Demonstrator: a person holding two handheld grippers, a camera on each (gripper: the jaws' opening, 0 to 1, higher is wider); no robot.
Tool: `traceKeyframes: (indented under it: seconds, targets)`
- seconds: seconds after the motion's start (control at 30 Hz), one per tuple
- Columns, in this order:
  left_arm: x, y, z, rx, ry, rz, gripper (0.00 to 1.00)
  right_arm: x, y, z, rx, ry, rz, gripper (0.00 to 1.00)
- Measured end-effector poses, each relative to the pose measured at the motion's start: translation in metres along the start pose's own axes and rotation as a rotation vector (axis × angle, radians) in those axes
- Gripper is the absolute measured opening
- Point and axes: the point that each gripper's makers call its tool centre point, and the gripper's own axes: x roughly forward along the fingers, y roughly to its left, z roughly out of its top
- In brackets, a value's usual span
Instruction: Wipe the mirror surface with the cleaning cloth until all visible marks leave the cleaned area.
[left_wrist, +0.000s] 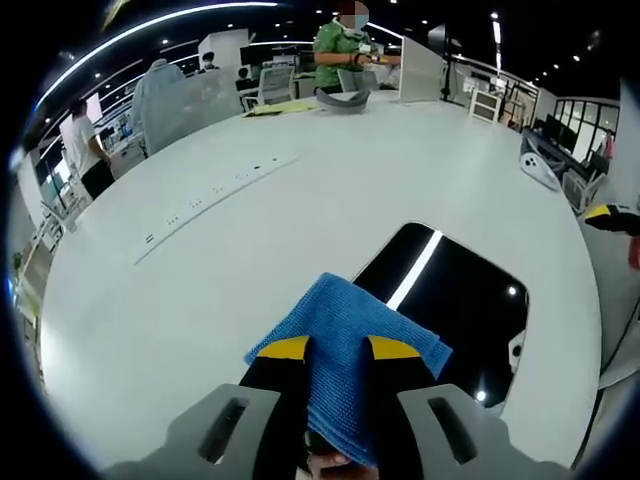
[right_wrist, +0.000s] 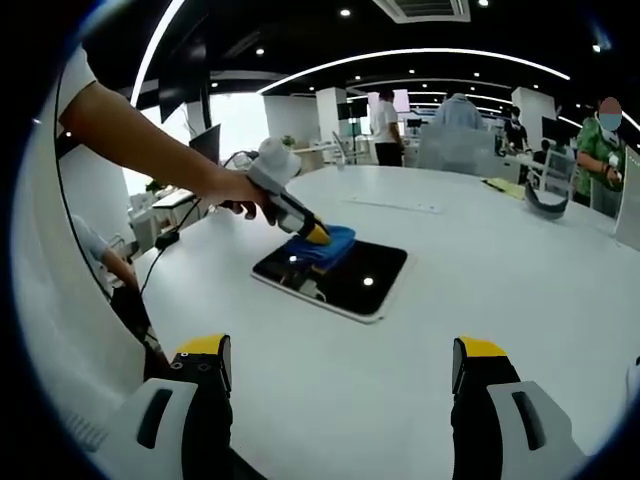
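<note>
White round table (right_wrist: 520, 300); dark mirror (right_wrist: 345, 280) flat on it, grey headset (left_wrist: 343, 101) near far edge

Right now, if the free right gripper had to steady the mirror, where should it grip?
Probably the mirror's bare near-right edge, approached low from the right gripper's own side. It lies flat, and the cloth and left gripper occupy its far-left end.

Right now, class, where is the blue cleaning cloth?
The blue cleaning cloth is clamped in the left gripper, pressed on the near-left corner of the mirror. In the right gripper view it sits on the mirror's far left end, on the white table.
</note>
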Motion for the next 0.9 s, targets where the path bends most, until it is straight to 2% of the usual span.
traceKeyframes:
  seconds: [0.9]
  targets:
    - [0.015, -0.018, 0.017, 0.011, 0.0, -0.015, 0.19, -0.002, -0.009, 0.0, 0.016, -0.009, -0.007, 0.91]
